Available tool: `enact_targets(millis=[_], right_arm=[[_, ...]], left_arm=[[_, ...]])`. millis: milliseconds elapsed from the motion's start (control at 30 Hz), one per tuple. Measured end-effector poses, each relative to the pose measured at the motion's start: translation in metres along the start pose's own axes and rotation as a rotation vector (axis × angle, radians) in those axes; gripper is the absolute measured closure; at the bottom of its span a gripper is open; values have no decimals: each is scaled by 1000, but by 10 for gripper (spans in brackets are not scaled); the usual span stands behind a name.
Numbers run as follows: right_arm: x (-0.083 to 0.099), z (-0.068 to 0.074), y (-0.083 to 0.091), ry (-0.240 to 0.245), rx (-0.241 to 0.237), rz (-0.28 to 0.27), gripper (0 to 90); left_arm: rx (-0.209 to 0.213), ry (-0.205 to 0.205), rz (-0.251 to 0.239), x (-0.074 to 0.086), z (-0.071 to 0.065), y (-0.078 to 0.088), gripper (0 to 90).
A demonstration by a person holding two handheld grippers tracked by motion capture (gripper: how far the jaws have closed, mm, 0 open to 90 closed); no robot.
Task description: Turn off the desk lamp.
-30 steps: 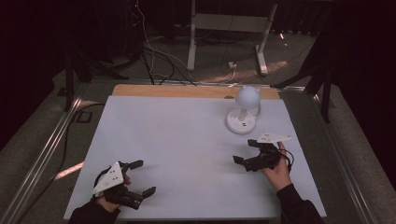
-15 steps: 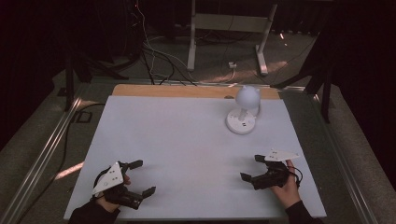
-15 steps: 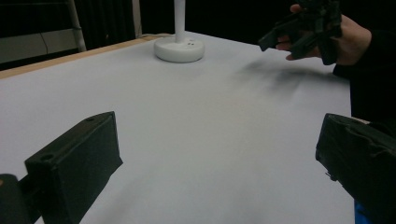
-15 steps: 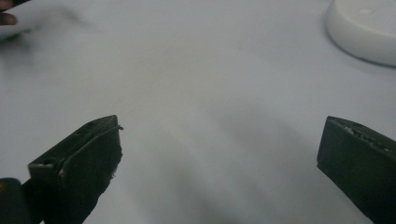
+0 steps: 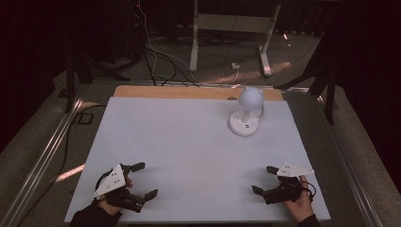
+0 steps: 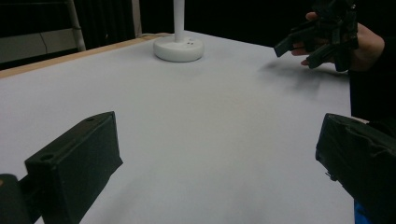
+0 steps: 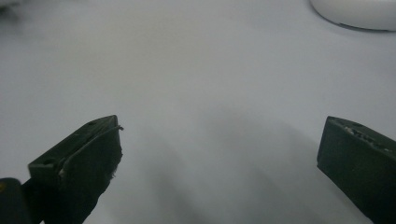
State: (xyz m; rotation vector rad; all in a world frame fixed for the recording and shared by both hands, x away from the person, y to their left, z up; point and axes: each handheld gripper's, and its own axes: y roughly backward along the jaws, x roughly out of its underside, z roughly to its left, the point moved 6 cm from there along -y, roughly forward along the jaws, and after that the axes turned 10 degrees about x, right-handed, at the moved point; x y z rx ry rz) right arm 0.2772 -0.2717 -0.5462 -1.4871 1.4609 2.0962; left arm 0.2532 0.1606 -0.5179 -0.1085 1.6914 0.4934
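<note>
A small white desk lamp [image 5: 246, 112] with a round head and a round base stands on the white table [image 5: 189, 142], right of centre toward the far edge. My left gripper [image 5: 147, 179] rests open at the near left corner, held by a hand, nothing between its jaws. My right gripper [image 5: 262, 179] is open and empty at the near right, well short of the lamp. From the left gripper view I see my own gripper [image 6: 219, 154] open, the lamp base [image 6: 179, 48] far ahead and the right gripper [image 6: 322, 32] beyond. The right gripper view shows my right gripper [image 7: 219, 149] open over bare tabletop.
A wooden strip [image 5: 189, 92] runs along the table's far edge. Cables [image 5: 156, 61] and a desk frame [image 5: 231, 33] lie on the dark floor behind. Metal rails [image 5: 42, 161] flank the table. The lamp base [image 7: 359, 11] edges into the right gripper view's top right.
My right gripper has drawn back from beside the lamp toward the near right edge of the table, staying open. The left gripper and the lamp have not moved.
</note>
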Motion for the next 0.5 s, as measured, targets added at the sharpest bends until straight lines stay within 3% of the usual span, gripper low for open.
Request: enact_targets(millis=[500], right_arm=[[0,3,-6,15,-15,-3,0]], left_arm=[[1,0,-2,0,0,0,5]])
